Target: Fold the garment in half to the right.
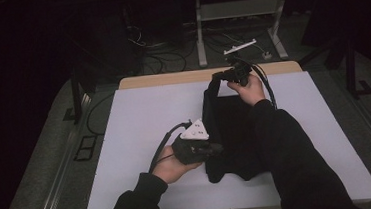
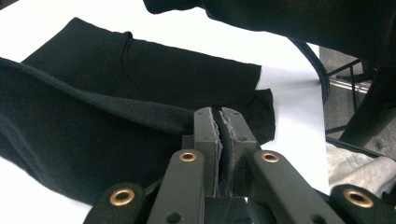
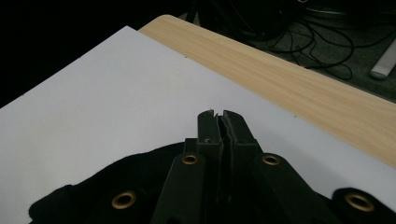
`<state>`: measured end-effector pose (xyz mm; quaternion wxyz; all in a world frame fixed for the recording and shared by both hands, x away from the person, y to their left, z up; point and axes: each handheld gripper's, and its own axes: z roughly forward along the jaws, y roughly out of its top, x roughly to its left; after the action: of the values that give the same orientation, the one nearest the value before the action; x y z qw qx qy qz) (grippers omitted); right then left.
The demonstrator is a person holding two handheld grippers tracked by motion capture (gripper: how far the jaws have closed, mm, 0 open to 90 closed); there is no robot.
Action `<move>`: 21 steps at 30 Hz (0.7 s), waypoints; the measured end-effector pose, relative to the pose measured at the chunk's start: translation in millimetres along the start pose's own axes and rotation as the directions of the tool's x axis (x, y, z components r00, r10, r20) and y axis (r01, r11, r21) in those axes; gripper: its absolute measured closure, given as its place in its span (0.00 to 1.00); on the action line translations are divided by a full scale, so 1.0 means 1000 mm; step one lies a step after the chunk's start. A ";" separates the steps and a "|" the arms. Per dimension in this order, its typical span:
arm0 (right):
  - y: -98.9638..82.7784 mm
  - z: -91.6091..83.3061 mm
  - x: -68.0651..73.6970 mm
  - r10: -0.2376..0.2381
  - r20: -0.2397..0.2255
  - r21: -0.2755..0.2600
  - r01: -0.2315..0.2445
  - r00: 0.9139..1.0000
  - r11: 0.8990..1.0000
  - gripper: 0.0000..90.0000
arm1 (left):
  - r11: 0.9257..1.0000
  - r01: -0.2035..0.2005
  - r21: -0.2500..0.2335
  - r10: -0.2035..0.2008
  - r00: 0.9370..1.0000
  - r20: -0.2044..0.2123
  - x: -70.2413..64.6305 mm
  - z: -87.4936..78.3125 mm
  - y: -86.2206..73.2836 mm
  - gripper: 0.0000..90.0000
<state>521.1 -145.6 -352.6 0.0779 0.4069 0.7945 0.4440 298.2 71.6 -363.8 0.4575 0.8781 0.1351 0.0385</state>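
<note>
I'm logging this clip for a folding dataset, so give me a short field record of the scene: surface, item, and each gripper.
surface: white board on a wooden table
item: black garment, lying on the board, partly folded
left gripper: jaws shut on an edge of the garment, at its near left side
right gripper: jaws shut, at the garment's far end; a pinch of cloth seems held
person: dark sleeves, both hands on the grippers

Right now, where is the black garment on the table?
In the high view the black garment lies right of centre on the white table, stretched between the left gripper near the front and the right gripper at the far edge.
</note>
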 end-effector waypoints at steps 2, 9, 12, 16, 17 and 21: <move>-0.001 -0.001 -0.001 0.000 0.004 0.000 0.000 1.000 1.000 0.95 | 1.000 0.001 0.000 -0.001 1.000 0.007 -0.001 0.002 0.001 0.94; -0.006 -0.007 -0.008 0.016 0.014 -0.001 -0.016 1.000 1.000 0.95 | 1.000 -0.003 0.001 0.003 1.000 0.018 -0.002 0.010 0.004 0.94; -0.009 -0.009 -0.011 0.021 0.018 -0.008 -0.021 1.000 1.000 0.95 | 1.000 -0.003 0.004 0.003 1.000 0.026 -0.003 0.014 0.006 0.94; -0.013 -0.011 -0.016 0.033 0.021 -0.011 -0.033 0.999 0.999 0.95 | 1.000 -0.005 0.005 0.005 0.999 0.032 -0.004 0.018 0.007 0.94; -0.014 -0.011 -0.017 0.033 0.022 -0.011 -0.032 0.999 0.999 0.95 | 1.000 -0.009 0.007 0.009 0.999 0.036 -0.004 0.019 0.008 0.94; -0.018 -0.015 -0.022 0.044 0.024 -0.021 -0.044 0.999 0.999 0.95 | 1.000 -0.014 0.006 0.014 0.999 0.041 -0.004 0.025 0.010 0.94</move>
<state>517.2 -175.9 -362.8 0.0819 0.4287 0.7798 0.4489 300.8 45.6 -369.8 0.4573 0.8809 0.1196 0.0233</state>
